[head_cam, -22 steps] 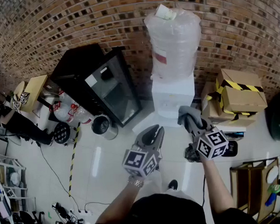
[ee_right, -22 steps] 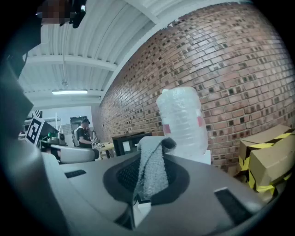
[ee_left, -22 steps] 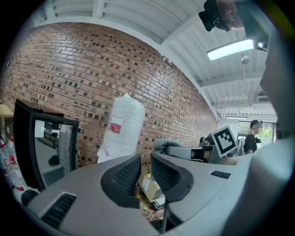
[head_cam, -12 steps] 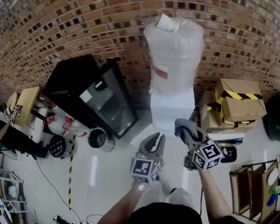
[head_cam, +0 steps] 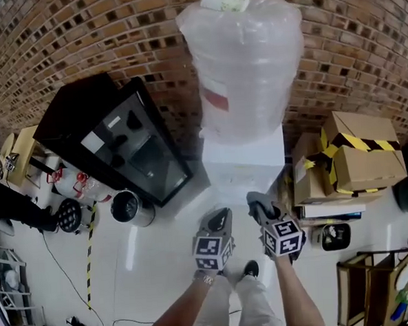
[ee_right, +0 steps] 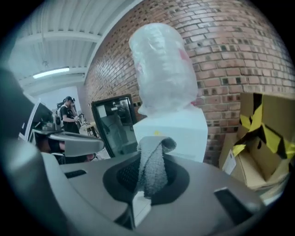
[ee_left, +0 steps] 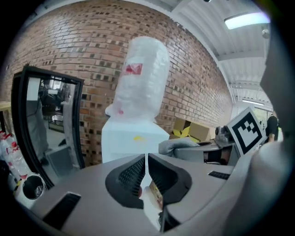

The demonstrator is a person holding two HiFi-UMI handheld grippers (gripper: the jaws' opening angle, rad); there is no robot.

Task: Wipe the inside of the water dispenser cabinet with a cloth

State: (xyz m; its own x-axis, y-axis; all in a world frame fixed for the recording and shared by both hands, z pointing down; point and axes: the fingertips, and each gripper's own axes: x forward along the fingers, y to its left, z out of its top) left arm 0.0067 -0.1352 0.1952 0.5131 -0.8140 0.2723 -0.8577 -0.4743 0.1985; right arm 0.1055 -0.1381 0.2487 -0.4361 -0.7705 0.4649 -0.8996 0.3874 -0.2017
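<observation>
The white water dispenser (head_cam: 244, 160) stands against the brick wall, topped by a large bottle wrapped in plastic (head_cam: 246, 60). Both gripper views face its white front (ee_left: 131, 140) (ee_right: 177, 131). My right gripper (head_cam: 260, 205) is shut on a grey cloth (ee_right: 153, 166), which sticks up between the jaws; that cloth also shows in the left gripper view (ee_left: 177, 145). My left gripper (head_cam: 221, 216) is shut with nothing in it, just left of the right one. Both are held close in front of the dispenser's lower part.
A black glass-door cabinet (head_cam: 116, 140) leans left of the dispenser, with a metal bin (head_cam: 129, 207) by it. Cardboard boxes with yellow-black tape (head_cam: 352, 157) sit to the right. A wooden rack (head_cam: 367, 287) is at lower right, cables and clutter on the left floor.
The view has closed in on the dispenser, which now looms larger. Both grippers have drawn closer together and nearer its base; the right one still holds the cloth.
</observation>
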